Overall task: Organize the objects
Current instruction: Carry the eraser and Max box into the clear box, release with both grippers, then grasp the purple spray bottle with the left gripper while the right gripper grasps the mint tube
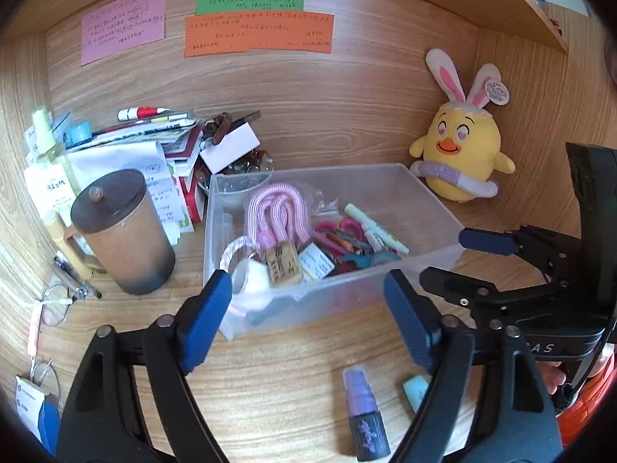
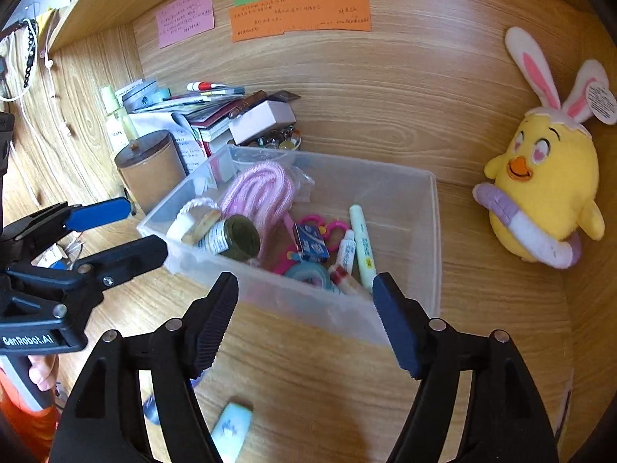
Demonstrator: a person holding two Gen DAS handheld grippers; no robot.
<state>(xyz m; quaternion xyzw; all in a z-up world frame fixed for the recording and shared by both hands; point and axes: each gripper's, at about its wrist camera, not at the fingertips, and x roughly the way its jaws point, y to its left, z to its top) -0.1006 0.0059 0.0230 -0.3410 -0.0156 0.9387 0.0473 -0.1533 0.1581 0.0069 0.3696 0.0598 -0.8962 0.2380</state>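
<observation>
A clear plastic bin (image 1: 432, 208) (image 2: 434, 231) stands mid-desk. It holds a pink rope (image 1: 277, 208) (image 2: 258, 189), a highlighter (image 2: 362, 243), pink-handled scissors, tape and a small jar (image 2: 231, 237). My left gripper (image 1: 308, 289) hangs open just before the bin's near-left corner, nothing between its fingers. My right gripper (image 2: 304, 287) is open too, empty, at the bin's near wall. In front of the bin, on the desk, lie a purple spray bottle (image 1: 362, 413) and a light-blue tube (image 2: 231, 428), below both grippers.
A yellow plush chick (image 1: 462, 146) (image 2: 543, 177) leans in the right back corner. A brown lidded mug (image 1: 123, 231) and a pile of papers and books (image 1: 154, 142) crowd the left. Glasses and a lanyard lie at the left edge. A shelf overhangs.
</observation>
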